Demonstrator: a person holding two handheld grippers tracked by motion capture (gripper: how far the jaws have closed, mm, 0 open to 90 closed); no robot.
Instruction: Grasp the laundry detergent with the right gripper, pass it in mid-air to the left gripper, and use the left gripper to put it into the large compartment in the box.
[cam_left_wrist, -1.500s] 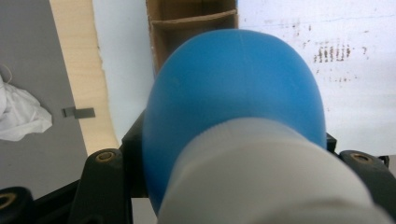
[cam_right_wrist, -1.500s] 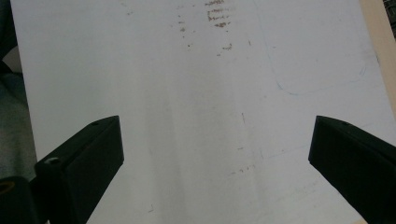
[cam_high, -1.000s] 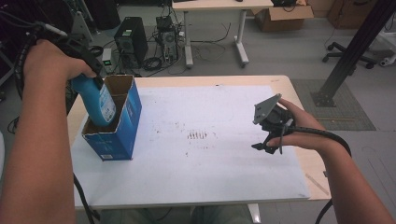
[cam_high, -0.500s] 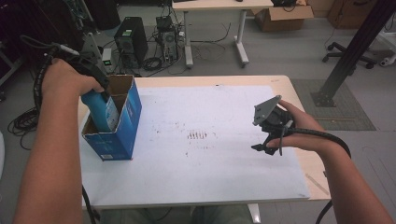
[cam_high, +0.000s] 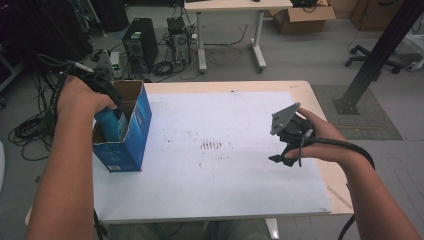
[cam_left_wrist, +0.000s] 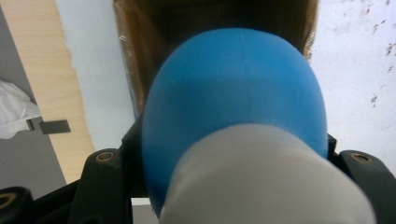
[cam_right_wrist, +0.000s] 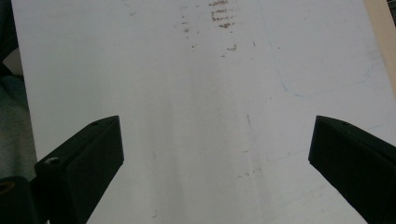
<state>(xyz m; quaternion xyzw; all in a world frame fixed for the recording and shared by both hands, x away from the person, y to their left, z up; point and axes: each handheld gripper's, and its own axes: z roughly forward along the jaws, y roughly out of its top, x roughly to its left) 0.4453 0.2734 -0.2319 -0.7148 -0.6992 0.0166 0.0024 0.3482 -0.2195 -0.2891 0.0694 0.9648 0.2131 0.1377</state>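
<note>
A blue bottle with a white cap stands partly inside an open blue cardboard box at the table's left edge. My left gripper is shut on the bottle from above. In the left gripper view the bottle sits between the jaws of the left gripper, over the box's brown inside. My right gripper hovers open over the right part of the white sheet. In the right gripper view the right gripper has its jaws wide apart and nothing between them.
The white sheet carries small brown marks at its middle. The wooden table edge shows at the right. On the floor behind stand computer towers, cables and another desk. A black post base stands at the right.
My left gripper has lowered the blue bottle deeper into the box. The right gripper has stayed where it was, open.
</note>
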